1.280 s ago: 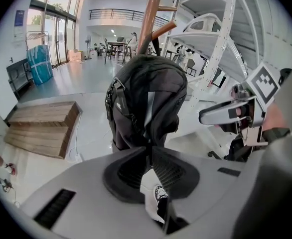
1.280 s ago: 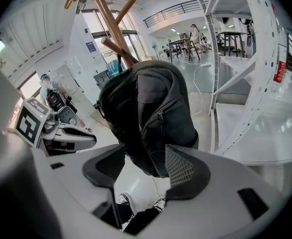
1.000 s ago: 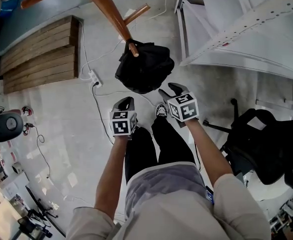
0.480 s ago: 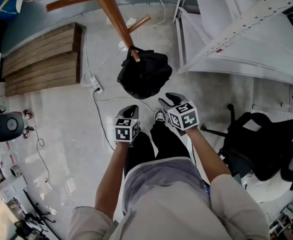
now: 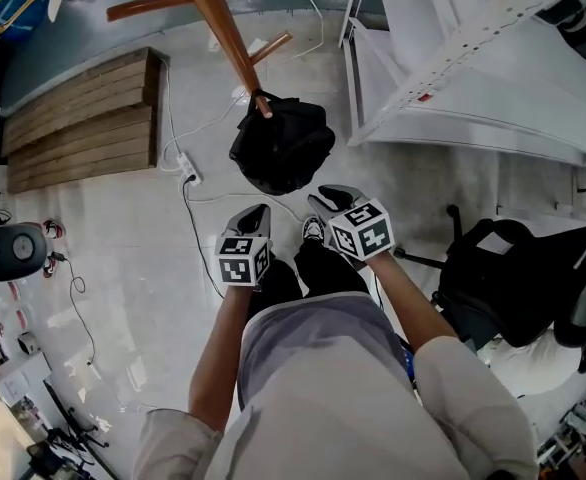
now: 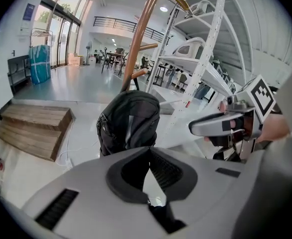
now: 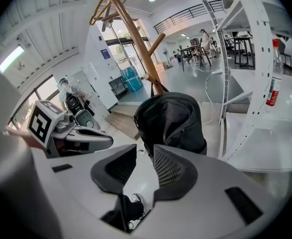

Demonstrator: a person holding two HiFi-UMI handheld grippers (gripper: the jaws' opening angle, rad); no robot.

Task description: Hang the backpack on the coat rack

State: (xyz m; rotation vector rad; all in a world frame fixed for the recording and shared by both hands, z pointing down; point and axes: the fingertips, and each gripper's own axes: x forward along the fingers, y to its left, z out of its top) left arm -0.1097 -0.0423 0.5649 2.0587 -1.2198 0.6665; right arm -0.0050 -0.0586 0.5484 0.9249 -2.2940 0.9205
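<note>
The black backpack (image 5: 281, 143) hangs by its top loop from a lower peg (image 5: 266, 106) of the wooden coat rack (image 5: 218, 18), its bottom close above the floor. Both gripper views show the backpack (image 6: 128, 121) (image 7: 173, 118) straight ahead, a short way off. My left gripper (image 5: 258, 213) (image 6: 148, 151) is shut and empty, below and left of the bag. My right gripper (image 5: 331, 196) (image 7: 145, 156) is open by a narrow gap with nothing between its jaws, which have just been closing. Neither gripper touches the bag.
A white perforated shelf rack (image 5: 473, 58) stands right of the coat rack. A wooden step platform (image 5: 78, 118) lies at the left, with a power strip and cables (image 5: 188, 173) beside it. A black office chair (image 5: 518, 288) is at the right. The person's shoe (image 5: 318, 228) is under the grippers.
Both grippers have drawn back and up from the backpack, and the right jaws have narrowed. The backpack stays hanging on its peg.
</note>
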